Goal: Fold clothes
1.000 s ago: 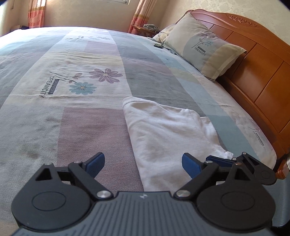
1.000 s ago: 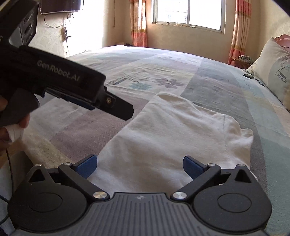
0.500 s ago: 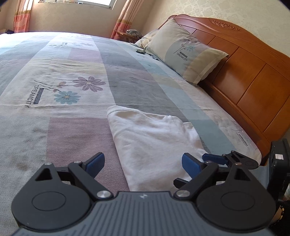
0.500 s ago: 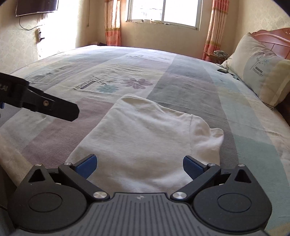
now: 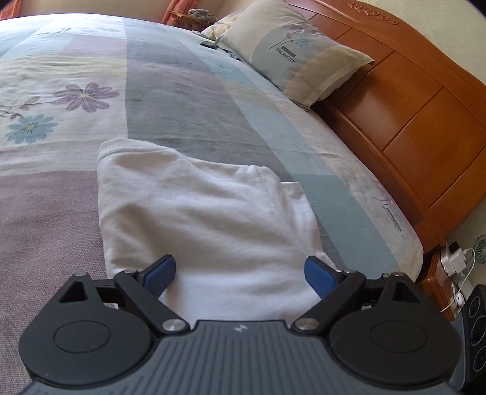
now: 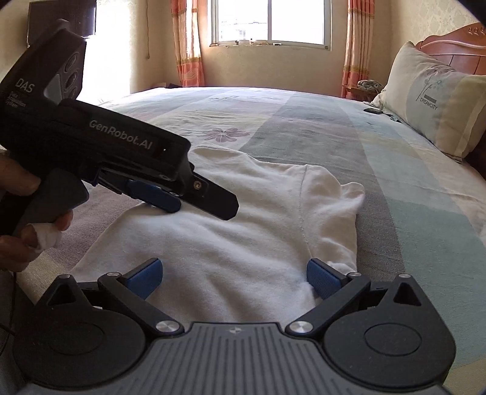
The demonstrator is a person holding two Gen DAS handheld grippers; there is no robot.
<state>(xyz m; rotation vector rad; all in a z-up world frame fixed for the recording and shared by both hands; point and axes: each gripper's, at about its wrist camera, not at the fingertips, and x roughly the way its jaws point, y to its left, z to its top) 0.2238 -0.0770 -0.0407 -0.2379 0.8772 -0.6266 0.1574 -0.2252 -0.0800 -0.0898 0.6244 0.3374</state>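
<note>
Bed: a patchwork sheet (image 5: 170, 91) in grey, lilac, cream and blue squares with printed flowers is covering it.
Shirt: a white shirt (image 5: 197, 218) is lying partly folded on the sheet, near the bed's near edge, its sleeve pointing toward the headboard side.
Headboard: an orange wooden headboard (image 5: 410, 100) is standing along the bed's right.
Pillow: a pillow (image 5: 300, 60) is leaning against the headboard.
Window: a window (image 6: 270, 22) with orange curtains is sitting beyond the bed's far side.
Left gripper (image 5: 240, 272): jaws are standing wide apart over the shirt's near end, gripping nothing.
Right gripper (image 6: 234, 275): jaws are gaping wide above the shirt, holding nothing.
Hand (image 6: 18, 212): it is clasping the left gripper's handle.
</note>
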